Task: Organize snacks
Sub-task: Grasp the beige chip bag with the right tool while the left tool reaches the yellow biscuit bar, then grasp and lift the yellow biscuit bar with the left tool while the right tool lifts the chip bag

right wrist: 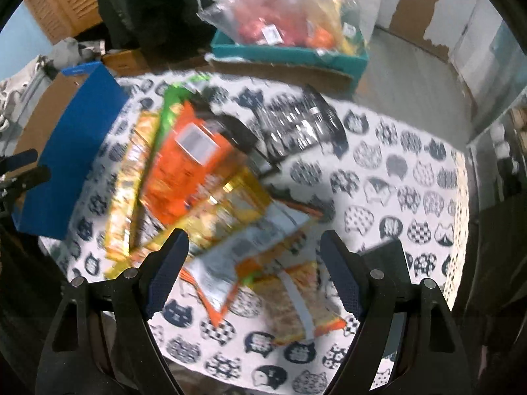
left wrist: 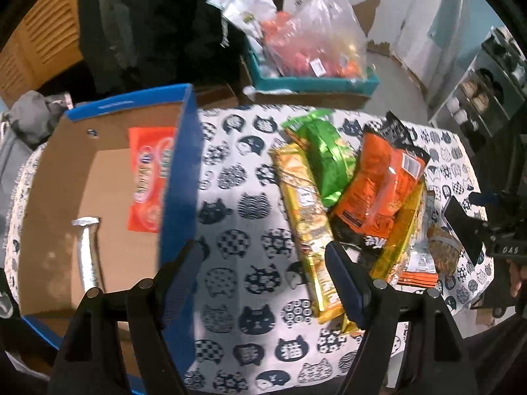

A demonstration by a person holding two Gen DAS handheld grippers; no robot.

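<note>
1. Left gripper (left wrist: 263,260): jaws spread apart and holding nothing, poised above the cat-print tablecloth (left wrist: 237,177). The blue wall of the cardboard box (left wrist: 179,177) runs just to its left; the snack pile begins at its right finger.
2. Right gripper (right wrist: 253,263): jaws likewise parted and holding nothing, hovering over the near end of the pile, with a white-and-orange packet (right wrist: 230,263) lying between and ahead of the fingers. This view is motion-blurred, so contact cannot be judged.
3. Progress: 2 items lie in the box, left of the left gripper: an orange-red packet (left wrist: 150,177) against the far wall and a silver stick pack (left wrist: 87,253) nearer. The task appears to be at an early stage.
4. Remaining: ahead and right of the left gripper lie a long yellow pack (left wrist: 306,227), a green foil bag (left wrist: 326,158), an orange-and-black bag (left wrist: 378,184) on top, and a gold bag (left wrist: 400,237) under it. The right wrist view adds a black-and-white patterned bag (right wrist: 296,125) beyond the pile.
5. Edges: the box wall stands upright between pile and box floor, so items probably need lifting over it.
6. Open room: bare cloth lies ahead of the left gripper and right of the right gripper. A teal tray (left wrist: 313,82) of bagged goods sits beyond the table's far edge.
</note>
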